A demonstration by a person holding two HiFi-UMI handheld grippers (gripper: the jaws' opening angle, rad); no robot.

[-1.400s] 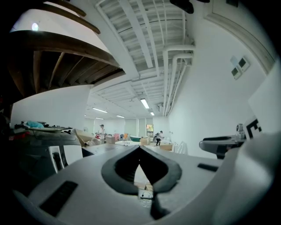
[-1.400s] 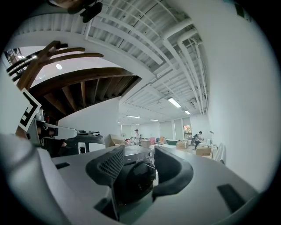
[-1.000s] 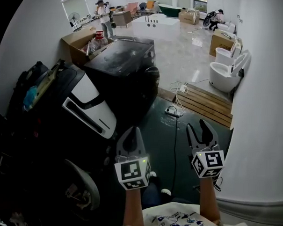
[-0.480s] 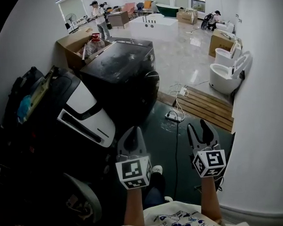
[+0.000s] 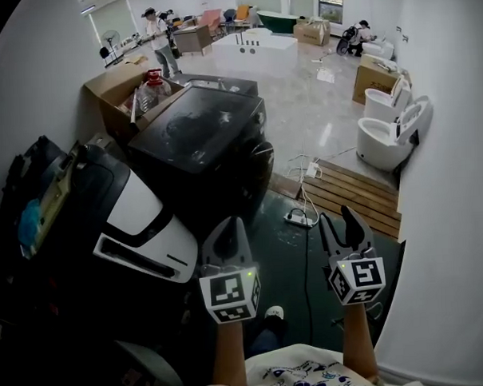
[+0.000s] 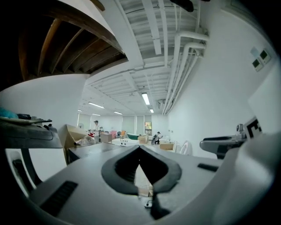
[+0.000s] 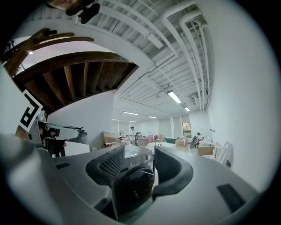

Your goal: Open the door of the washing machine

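Head view: left gripper and right gripper were held side by side low in frame over the dark floor, touching nothing. The black washing machine stood beyond them, well apart. Its round door was on the front face and seen only edge-on from above. A white-and-black appliance sat just left of the machine, with a cardboard box behind. A wooden pallet and two toilets were off to the right, and a power strip lay on the floor between machine and pallet. From here the left fingers looked pressed together and the right ones spread.

Left gripper view: fingers met at the tips with nothing between them; only a small triangular gap below showed floor. The machine appeared only as a dark top slab left of the jaws, door not visible. The right gripper poked in at the right edge. Ceiling pipes ran overhead, which the head view didn't show.

Right gripper view: fingers were apart and empty. The washing machine was framed in the gap, at a distance. This was the only view facing the door: dark, round, looked shut against the front. The left gripper showed at the left edge.
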